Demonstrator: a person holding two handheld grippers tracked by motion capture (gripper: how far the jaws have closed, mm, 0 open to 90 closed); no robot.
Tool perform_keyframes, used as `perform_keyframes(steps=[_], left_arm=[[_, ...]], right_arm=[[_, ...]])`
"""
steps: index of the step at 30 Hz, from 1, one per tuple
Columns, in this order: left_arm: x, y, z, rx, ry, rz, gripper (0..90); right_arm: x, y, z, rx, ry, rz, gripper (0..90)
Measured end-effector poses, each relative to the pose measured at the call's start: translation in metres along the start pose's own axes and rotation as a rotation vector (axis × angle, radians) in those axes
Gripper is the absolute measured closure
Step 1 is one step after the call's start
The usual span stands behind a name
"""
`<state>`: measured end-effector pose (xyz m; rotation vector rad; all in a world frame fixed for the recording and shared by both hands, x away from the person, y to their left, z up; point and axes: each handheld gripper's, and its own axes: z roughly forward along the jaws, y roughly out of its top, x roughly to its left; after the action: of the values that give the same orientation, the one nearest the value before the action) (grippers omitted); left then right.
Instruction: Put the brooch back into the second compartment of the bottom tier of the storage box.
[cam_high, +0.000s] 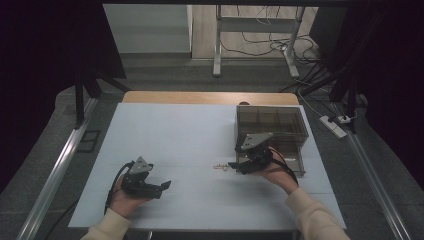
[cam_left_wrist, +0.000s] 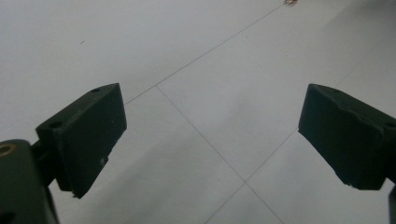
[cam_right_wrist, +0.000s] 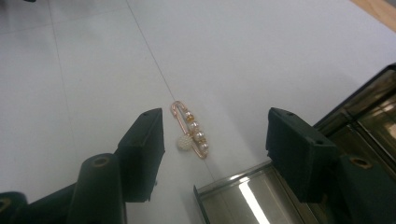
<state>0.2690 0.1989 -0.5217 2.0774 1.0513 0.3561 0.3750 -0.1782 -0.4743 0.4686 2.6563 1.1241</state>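
Note:
A rose-gold safety pin with small pearl beads (cam_right_wrist: 190, 130) lies flat on the white table sheet, also seen as a small pale spot (cam_high: 220, 167) and at the top edge of the left gripper view (cam_left_wrist: 290, 2). My right gripper (cam_right_wrist: 215, 135) is open, its jaws wide on either side of the pin's line and just short of it, touching nothing. From above, the right gripper (cam_high: 234, 165) points left at the pin. My left gripper (cam_high: 165, 186) rests low at the front left, open with nothing between its jaws (cam_left_wrist: 210, 130).
A smoky transparent compartment box (cam_high: 272, 125) stands at the right, directly behind the right hand. An open drawer corner (cam_right_wrist: 233, 191) pokes out beneath the right jaws. The white sheet (cam_high: 180, 135) covers a wooden table; a power strip (cam_high: 332, 126) lies on the floor.

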Motion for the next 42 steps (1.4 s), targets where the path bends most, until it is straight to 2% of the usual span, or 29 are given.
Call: perform_keyframes(steps=[19, 42], left_arm=[[0.0, 0.0, 0.0, 0.001, -0.004, -0.001, 6.9], [0.0, 0.0, 0.0, 0.001, -0.007, -0.002, 6.9]], right_arm=[[0.003, 0.012, 0.023, 0.045, 0.016, -0.026, 35.6], [0.0, 0.015, 0.051, 0.148, 0.026, -0.005, 34.2]])
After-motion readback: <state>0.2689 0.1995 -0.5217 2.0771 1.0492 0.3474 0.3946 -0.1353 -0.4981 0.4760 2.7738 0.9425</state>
